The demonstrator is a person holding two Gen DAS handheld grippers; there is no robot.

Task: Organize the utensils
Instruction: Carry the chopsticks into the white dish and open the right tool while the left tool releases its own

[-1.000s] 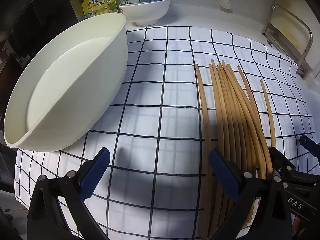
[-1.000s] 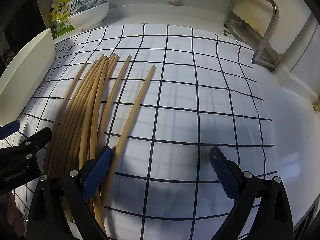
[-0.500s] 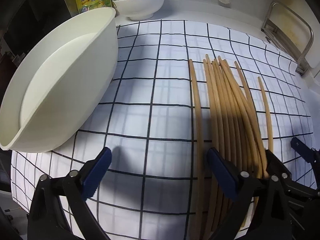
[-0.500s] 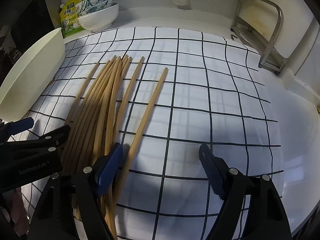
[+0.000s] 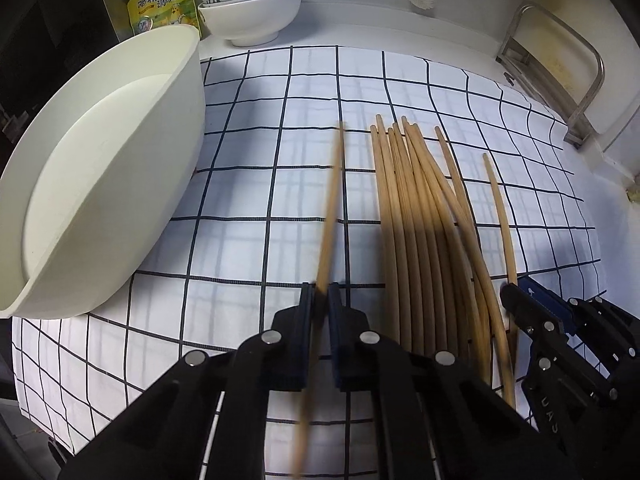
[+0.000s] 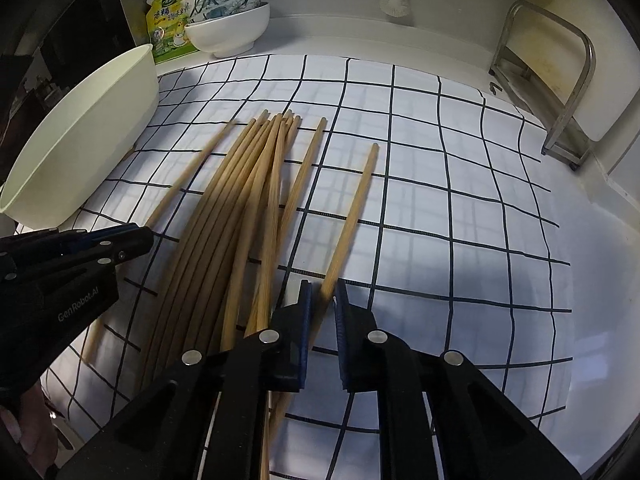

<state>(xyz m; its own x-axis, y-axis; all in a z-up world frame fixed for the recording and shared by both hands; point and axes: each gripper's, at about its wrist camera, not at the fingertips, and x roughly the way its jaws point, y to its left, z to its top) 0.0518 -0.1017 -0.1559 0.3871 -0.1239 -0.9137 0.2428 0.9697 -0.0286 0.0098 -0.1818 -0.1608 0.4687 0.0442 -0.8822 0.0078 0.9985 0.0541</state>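
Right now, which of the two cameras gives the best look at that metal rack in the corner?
The right wrist view: the metal rack shows there whole, with its curved bar and its base on the counter. In the left wrist view the same rack sits squeezed against the right edge, more warped by the lens, with part of its foot cut off.

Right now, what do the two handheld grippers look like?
Both match. The left gripper and right gripper have black plastic bodies with angular linkage arms, round silver pivot pins and dark blue ribbed pads. White "GenRobot.AI" lettering marks the left gripper's side in the right wrist view. No cables or sleeves show.
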